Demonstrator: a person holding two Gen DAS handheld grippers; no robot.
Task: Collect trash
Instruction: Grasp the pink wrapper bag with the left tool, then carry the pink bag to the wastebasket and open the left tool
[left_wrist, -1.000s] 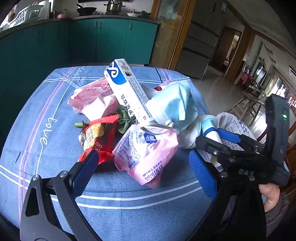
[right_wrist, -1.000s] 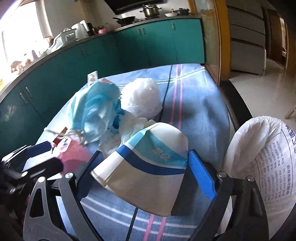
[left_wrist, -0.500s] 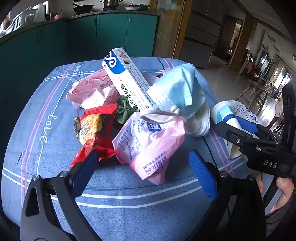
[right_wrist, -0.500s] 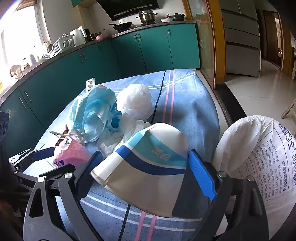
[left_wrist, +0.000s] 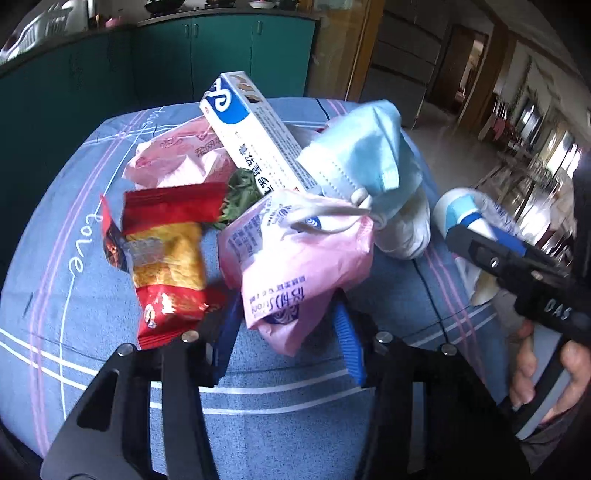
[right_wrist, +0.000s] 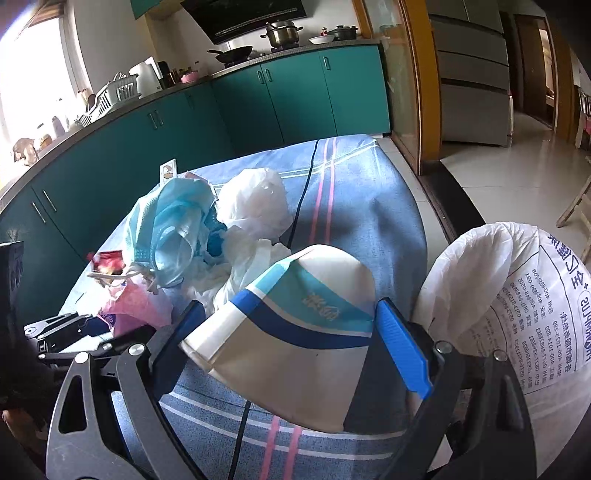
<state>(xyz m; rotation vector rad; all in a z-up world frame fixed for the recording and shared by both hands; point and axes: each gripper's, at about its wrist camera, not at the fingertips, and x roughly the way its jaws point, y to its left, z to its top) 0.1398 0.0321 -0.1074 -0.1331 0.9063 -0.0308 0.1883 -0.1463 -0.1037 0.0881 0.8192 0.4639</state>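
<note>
Left gripper (left_wrist: 288, 334) has narrowed around pink packet (left_wrist: 295, 258) (contact seemingly made).

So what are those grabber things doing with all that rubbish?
They're tidying up. The right gripper is clamped on a paper cup, next to a white trash bag at the table's edge. The left gripper has its fingers around a pink wrapper from the pile on the blue tablecloth.

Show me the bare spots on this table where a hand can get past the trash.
Bare tablecloth lies left of the red snack bag, and across the near edge. Another free strip runs along the far right edge, past the white plastic wad. The middle is crowded: box, mask, pink wrapper.
</note>
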